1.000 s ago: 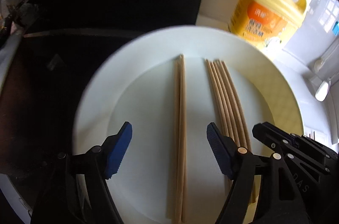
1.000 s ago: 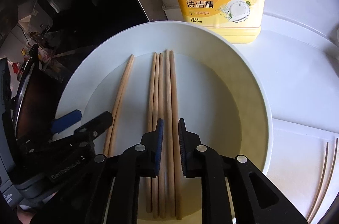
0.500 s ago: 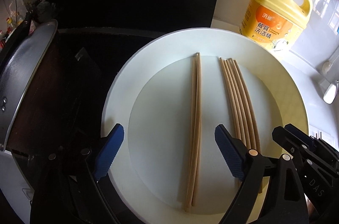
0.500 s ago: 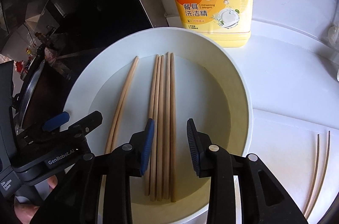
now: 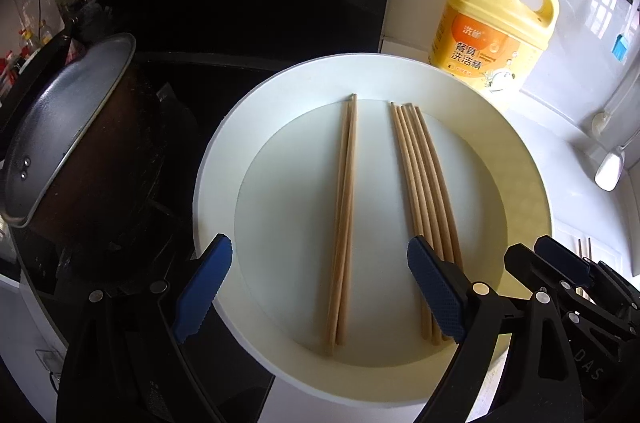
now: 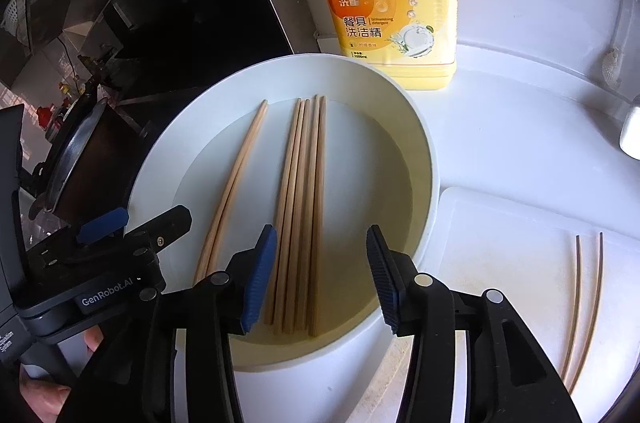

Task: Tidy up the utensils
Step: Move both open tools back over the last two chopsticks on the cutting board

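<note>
Wooden chopsticks (image 6: 302, 207) lie on round white plate (image 6: 420, 159).
Right gripper (image 6: 320, 275) jaws just opening, empty; left gripper (image 5: 320, 287) wide apart, empty.

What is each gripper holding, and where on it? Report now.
Nothing is held. The left gripper stands open over the chopstick pair; the right gripper, jaws just opening, has let go of the chopstick bundle on the plate.
</note>
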`<control>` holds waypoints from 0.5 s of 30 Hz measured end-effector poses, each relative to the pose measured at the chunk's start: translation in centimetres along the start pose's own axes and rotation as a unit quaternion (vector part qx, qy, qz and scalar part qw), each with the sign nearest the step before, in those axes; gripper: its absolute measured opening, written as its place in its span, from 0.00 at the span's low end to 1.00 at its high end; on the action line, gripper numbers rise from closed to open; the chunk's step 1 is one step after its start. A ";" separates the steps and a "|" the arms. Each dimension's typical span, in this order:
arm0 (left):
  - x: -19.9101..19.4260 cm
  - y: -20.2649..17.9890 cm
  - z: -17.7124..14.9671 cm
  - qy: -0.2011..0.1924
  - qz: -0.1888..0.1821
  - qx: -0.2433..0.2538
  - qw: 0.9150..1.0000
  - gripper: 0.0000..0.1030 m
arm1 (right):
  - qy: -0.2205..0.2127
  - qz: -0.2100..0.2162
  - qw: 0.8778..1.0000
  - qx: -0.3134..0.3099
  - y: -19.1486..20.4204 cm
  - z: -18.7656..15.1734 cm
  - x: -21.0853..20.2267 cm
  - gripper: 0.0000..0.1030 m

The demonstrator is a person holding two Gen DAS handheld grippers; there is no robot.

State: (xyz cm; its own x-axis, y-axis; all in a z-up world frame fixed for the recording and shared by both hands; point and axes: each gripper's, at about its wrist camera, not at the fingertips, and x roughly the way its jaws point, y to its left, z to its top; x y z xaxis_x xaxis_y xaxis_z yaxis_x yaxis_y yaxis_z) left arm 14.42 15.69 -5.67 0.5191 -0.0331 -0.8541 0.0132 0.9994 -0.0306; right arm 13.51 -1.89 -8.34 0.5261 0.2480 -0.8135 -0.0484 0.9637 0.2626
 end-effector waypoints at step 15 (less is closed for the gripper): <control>-3.1 -4.4 -1.9 -0.021 -0.029 0.014 0.999 0.86 | -0.025 -0.014 1.000 0.005 -3.5 -3.1 -5.6 0.61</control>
State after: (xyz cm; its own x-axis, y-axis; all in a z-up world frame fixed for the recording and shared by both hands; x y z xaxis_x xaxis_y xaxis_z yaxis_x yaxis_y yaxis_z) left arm 11.11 11.37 -3.93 0.5529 -0.0910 -0.8283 0.0670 0.9957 -0.0646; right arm 8.06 -6.34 -6.33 0.5683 0.2152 -0.7941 -0.0247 0.9692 0.2450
